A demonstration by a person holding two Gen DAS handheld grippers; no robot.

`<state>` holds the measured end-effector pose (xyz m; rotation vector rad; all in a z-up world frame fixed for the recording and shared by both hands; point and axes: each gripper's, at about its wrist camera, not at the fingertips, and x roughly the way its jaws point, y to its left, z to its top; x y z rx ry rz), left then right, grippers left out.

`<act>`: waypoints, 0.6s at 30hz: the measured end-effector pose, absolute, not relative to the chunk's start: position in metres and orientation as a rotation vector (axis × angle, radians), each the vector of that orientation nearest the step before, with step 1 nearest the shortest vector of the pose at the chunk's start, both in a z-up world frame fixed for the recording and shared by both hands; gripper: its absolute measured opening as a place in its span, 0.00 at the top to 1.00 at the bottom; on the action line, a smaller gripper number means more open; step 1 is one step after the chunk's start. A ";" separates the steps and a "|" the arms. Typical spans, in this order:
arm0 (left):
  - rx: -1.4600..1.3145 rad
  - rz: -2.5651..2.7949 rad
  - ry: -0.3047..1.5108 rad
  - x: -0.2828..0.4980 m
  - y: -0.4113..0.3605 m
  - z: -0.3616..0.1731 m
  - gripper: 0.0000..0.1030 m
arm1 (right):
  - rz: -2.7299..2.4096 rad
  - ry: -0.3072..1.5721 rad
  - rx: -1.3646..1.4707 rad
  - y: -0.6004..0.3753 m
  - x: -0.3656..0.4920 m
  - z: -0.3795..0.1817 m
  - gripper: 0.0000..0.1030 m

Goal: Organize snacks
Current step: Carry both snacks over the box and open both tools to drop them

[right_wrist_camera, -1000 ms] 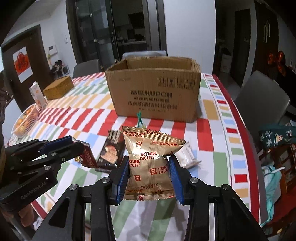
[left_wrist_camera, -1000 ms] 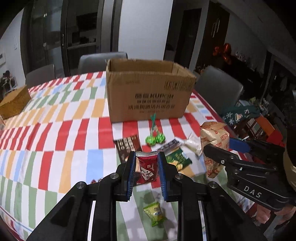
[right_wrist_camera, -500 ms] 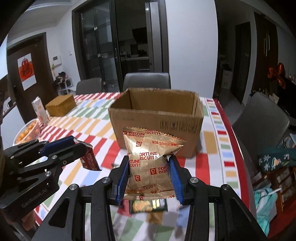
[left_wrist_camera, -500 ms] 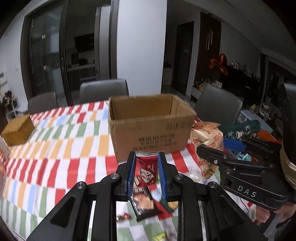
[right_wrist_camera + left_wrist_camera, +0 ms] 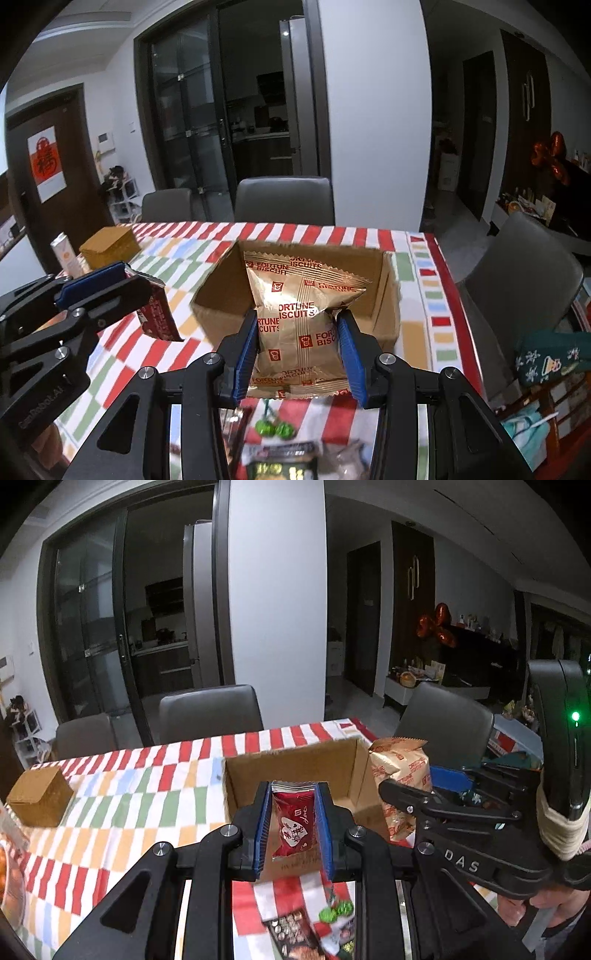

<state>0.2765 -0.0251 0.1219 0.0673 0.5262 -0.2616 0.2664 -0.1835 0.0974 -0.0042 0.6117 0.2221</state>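
1. While both grippers are raised above the counter point(image 5: 413, 325), a red snack packet point(image 5: 293, 825) is clamped between the narrow jaws of the left gripper point(image 5: 293, 827), at the centre of the left view.
2. A gold Fortune Biscuits bag point(image 5: 299, 325) is gripped by the right gripper point(image 5: 299, 354).
3. An open cardboard box point(image 5: 388, 295) is seen behind both.
4. 2 green candies point(image 5: 273, 430) are left lying at lower centre.

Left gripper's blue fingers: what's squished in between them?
A small red foil snack packet, pinched between the left gripper's fingers, shown in the left wrist view.
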 end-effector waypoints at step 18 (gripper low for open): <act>0.008 -0.222 0.621 0.373 -0.017 0.107 0.46 | 0.170 0.643 -0.067 -0.177 0.348 0.092 0.47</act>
